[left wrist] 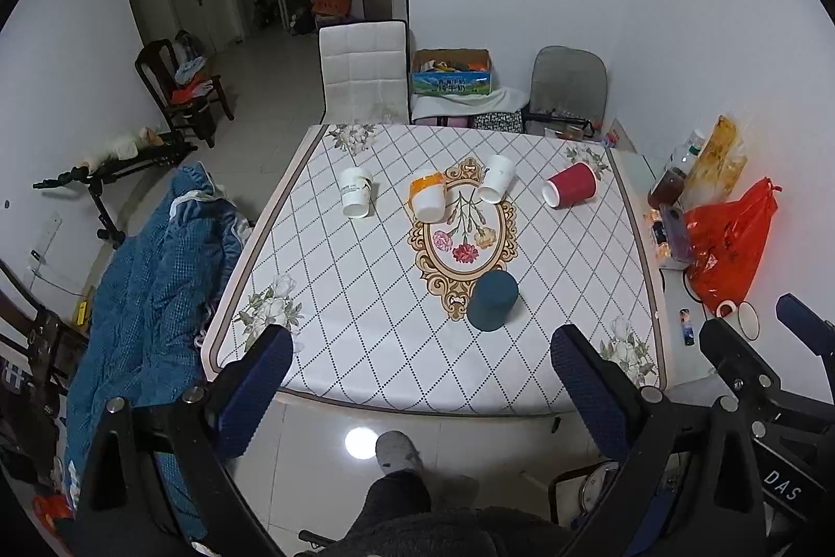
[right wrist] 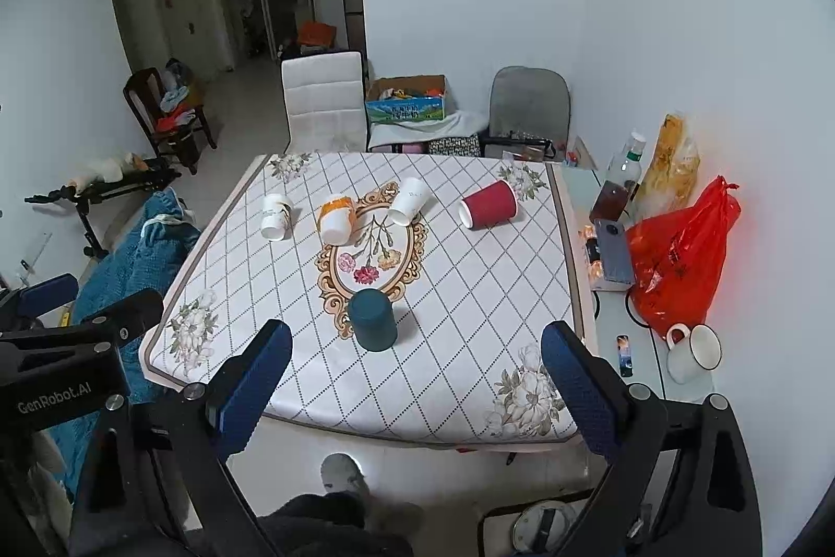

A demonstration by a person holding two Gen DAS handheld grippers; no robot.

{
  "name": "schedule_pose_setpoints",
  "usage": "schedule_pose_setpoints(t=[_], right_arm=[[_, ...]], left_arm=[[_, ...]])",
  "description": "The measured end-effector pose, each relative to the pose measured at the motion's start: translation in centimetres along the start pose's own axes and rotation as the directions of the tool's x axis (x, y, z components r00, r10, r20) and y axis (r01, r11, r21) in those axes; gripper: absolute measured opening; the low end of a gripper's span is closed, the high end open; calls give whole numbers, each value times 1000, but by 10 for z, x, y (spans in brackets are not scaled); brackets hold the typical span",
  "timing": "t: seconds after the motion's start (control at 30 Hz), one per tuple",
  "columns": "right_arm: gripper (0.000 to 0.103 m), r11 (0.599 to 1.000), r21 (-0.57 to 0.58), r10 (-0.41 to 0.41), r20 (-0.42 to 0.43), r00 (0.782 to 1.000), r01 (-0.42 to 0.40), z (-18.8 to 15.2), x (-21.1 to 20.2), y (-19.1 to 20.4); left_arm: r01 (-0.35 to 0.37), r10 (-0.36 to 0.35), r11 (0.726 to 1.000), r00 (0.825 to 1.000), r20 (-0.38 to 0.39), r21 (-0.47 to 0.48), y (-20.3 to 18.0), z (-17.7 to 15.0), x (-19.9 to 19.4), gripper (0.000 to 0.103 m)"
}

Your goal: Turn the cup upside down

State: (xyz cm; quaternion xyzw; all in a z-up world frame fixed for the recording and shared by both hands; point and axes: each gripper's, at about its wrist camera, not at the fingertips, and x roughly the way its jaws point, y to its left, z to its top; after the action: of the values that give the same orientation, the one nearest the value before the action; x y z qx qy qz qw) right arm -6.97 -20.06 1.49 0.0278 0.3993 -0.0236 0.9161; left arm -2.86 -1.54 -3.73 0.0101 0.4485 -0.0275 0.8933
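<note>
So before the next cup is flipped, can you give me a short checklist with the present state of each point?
1. Left claw open, holding nothing: ok.
2. Right claw open, holding nothing: ok.
3. Teal cup already bottom up: ok.
4. Red cup flipped: not ok, lying on its side.
5. Orange-banded cup, left white cup and middle white cup flipped: not ok, all on their sides.
6. Cups empty inside: cannot tell.
</note>
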Motion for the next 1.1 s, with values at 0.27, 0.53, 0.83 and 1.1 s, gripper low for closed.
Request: schedule_pose_setpoints(t=[0.27, 0.53, 0.83, 1.1], right_arm=[[98, 1000, -13, 11, 15, 1000, -10, 7, -14, 1], [98, 1000, -9, 12, 9, 1000, -12, 8, -16, -2], [98, 1000, 7, 16, 5, 1000, -16, 10, -15, -10], [98, 1000, 7, 26, 7, 1000, -26, 9, -18, -11]], left_arm=[[2, -2, 1000, 1000, 0, -6, 1, -3, -10, 101], [-2, 2, 1000, 1000, 5, -8, -3, -4, -17, 101], [1, -1, 1000, 1000, 1, -16, -1, -6, -22, 101], [-1, 1, 1000, 1000, -2, -27, 0, -9, -26, 101]])
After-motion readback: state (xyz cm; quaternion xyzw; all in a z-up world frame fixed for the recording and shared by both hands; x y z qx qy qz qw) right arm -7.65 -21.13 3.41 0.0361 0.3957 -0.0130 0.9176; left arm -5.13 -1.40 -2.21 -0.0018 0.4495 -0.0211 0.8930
